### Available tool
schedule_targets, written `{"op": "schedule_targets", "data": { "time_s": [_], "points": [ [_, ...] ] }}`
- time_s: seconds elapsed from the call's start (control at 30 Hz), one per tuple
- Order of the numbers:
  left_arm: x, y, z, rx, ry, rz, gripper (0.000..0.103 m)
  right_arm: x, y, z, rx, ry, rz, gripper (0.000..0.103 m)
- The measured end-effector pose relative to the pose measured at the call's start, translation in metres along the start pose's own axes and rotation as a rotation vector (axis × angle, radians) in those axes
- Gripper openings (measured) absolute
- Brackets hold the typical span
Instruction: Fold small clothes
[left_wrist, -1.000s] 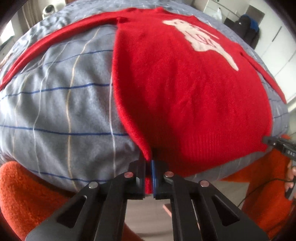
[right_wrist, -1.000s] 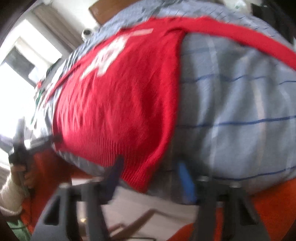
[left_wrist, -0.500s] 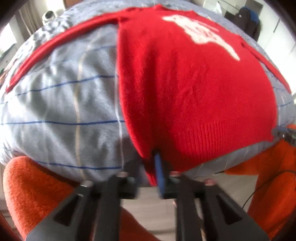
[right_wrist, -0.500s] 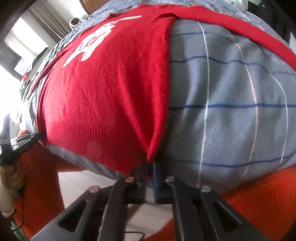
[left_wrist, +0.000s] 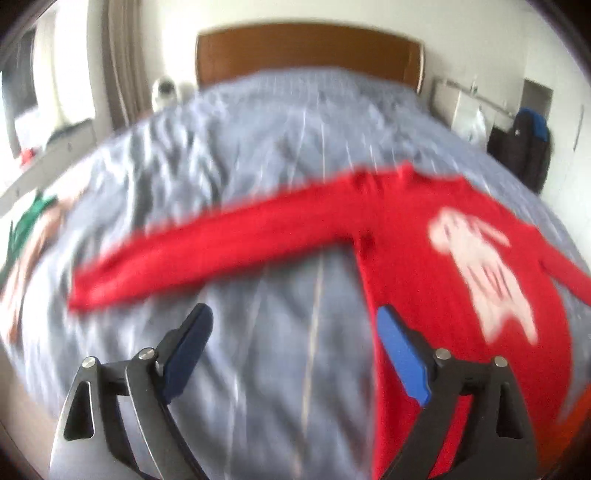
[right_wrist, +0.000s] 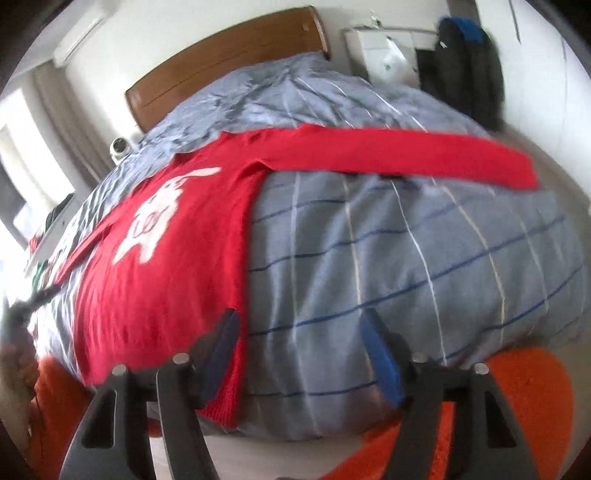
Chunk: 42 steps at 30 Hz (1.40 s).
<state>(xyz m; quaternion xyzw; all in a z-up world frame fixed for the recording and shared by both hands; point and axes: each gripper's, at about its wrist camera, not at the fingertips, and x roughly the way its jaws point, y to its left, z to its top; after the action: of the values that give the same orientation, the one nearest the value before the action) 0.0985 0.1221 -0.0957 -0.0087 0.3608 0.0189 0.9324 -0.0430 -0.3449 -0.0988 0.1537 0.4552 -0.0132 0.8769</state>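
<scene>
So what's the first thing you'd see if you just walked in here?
The bright red sweater with a white animal picture, spread flat on the grey striped bedspread, one sleeve stretched sideways. Then the brown headboard at the bed's far end.

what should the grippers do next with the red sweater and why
Probably take the left gripper to the cuff of the outstretched sleeve and fold it over the body. Both grippers are open and hold nothing, the right gripper near the hem, and the sweater lies flat on the bed with both sleeves spread wide.
</scene>
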Motion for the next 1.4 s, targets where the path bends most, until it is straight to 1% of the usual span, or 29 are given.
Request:
{"op": "schedule_targets", "data": {
  "time_s": [0.07,0.1,0.13,0.17,0.2,0.23,0.27,0.3,0.4,0.47,0.57,0.67,0.87,1.13,1.4],
  "points": [
    [0.024,-0.002,0.012,0.038,-0.034,0.012,0.102,0.002,-0.002,-0.001,0.021,0.005,0.004,0.067],
    [0.039,-0.001,0.013,0.057,-0.022,0.013,0.102,0.001,-0.002,-0.002,0.026,0.005,0.005,0.067],
    [0.055,0.0,0.013,0.068,0.013,0.012,0.102,0.0,-0.005,-0.003,0.028,0.006,0.005,0.067],
    [0.071,0.001,0.008,0.077,0.068,0.013,0.103,0.0,-0.006,-0.004,0.027,0.008,0.004,0.067],
    [0.09,0.003,0.001,0.088,0.149,0.006,0.103,-0.001,-0.008,-0.005,0.027,0.011,0.001,0.067],
    [0.103,0.005,-0.008,0.094,0.161,-0.035,0.103,0.0,-0.008,-0.006,0.03,0.014,-0.001,0.067],
    [0.098,0.009,-0.011,0.082,0.111,-0.043,0.103,0.001,-0.01,-0.006,0.032,0.016,0.0,0.067],
    [0.091,0.009,-0.012,0.081,0.085,-0.04,0.103,0.001,-0.011,-0.006,0.034,0.018,0.0,0.067],
    [0.09,0.0,-0.016,0.118,0.076,0.008,0.103,0.001,-0.015,-0.007,0.047,0.021,0.0,0.067],
    [0.089,-0.003,-0.018,0.126,0.064,0.018,0.103,0.002,-0.018,-0.007,0.059,0.026,0.002,0.067],
    [0.086,0.0,-0.02,0.121,0.051,0.013,0.103,0.005,-0.019,-0.006,0.074,0.032,0.005,0.067],
    [0.093,0.007,-0.013,0.115,0.052,0.006,0.103,0.004,-0.017,-0.005,0.068,0.025,0.012,0.067],
    [0.092,0.008,-0.014,0.116,0.051,0.007,0.103,0.007,-0.013,-0.004,0.057,0.025,-0.001,0.067],
    [0.092,0.007,-0.014,0.116,0.051,0.007,0.103,0.003,-0.008,-0.005,0.038,0.015,0.007,0.067],
    [0.092,0.007,-0.013,0.116,0.051,0.009,0.103,0.0,-0.013,-0.006,0.057,0.01,0.011,0.067]
  ]
}}
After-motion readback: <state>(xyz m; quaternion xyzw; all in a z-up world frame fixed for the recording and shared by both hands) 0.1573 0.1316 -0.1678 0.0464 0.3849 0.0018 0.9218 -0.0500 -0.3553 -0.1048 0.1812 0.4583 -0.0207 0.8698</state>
